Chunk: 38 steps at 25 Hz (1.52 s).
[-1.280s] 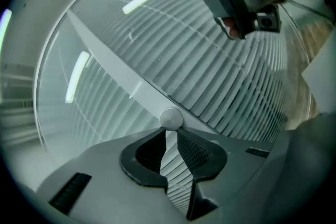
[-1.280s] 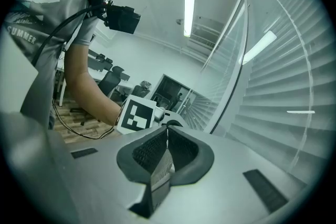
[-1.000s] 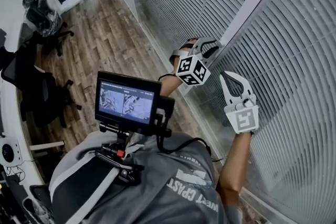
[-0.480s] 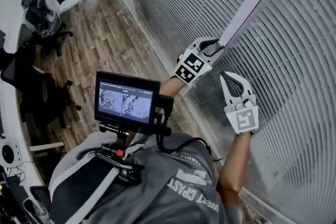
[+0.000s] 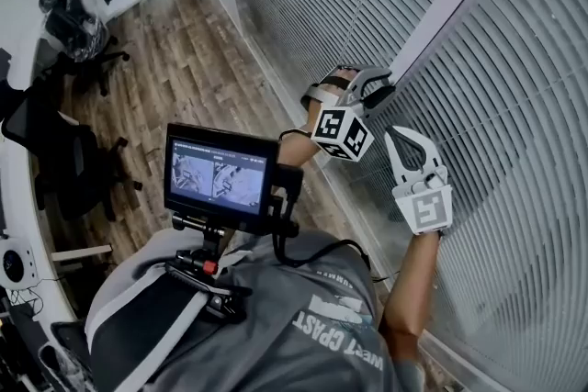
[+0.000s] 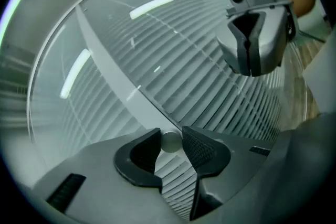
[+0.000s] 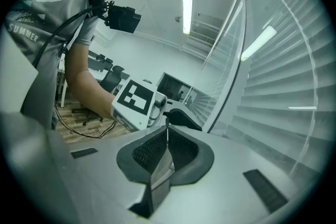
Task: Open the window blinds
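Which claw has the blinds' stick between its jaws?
The left gripper: its jaws, just opening, stand around the wand. The right gripper has its jaws together.

Grey shirt (image 5: 276, 326) on person: white print "WEST COAST", upside down from head view, smaller "SUMMER" line just beside it. Right gripper view, same shirt: "SUMMER" on front, "COAST" near shoulder, first letters unclear. Monitor (image 5: 220, 174) top strip: lettering too small to read.

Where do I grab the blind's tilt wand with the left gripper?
Take the tilt wand near its lower end, from the room side: the round rod hangs before the slats, so pads either side can twist it. The left gripper has just been opening its jaws, wand between them.
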Tool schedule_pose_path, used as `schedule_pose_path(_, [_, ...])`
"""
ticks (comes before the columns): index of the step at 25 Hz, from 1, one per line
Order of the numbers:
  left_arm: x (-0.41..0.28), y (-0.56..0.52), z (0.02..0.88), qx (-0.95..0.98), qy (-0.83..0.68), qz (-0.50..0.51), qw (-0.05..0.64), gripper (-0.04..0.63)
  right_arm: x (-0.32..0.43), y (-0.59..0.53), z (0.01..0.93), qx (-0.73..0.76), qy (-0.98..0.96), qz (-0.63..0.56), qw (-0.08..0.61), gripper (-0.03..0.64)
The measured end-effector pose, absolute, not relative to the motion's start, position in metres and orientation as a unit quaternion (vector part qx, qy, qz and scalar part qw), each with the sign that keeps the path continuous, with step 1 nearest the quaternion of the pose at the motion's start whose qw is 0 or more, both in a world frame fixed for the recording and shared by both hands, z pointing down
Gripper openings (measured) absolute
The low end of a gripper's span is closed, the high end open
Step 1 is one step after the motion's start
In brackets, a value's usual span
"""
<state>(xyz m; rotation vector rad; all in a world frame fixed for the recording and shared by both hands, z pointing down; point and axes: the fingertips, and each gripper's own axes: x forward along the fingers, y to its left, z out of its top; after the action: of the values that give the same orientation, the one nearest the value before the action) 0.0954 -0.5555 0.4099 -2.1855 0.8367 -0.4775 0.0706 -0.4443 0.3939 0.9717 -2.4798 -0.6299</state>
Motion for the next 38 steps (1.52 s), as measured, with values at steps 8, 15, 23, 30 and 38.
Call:
schedule_pose_path(8, [0.091,-0.562,0.405,-0.922,0.314,-0.098,0.205,0.126,0.067,-0.448,0.392,0.346,-0.891,-0.221,0.195,0.003])
schedule_pose_path(15, [0.076,-0.576,0.4,-0.937,0.247,0.129,-0.212,0.126,0.069,-0.446,0.395,0.348,-0.892,-0.218,0.192,0.003])
schedule_pose_path(23, [0.083,-0.565,0.395,-0.946,0.308,-0.02,0.101,0.164,0.069,-0.446,0.4,0.346,-0.893,-0.214,0.192,0.003])
schedule_pose_path(30, [0.093,-0.559,0.415,-0.853,0.334,-0.19,0.352,0.169,0.072,-0.446,0.4,0.344,-0.894,-0.217,0.189,0.003])
schedule_pose_path(38, [0.087,-0.56,0.414,-0.901,0.329,-0.129,0.251,0.127,0.067,-0.445,0.398,0.346,-0.895,-0.21,0.185,0.003])
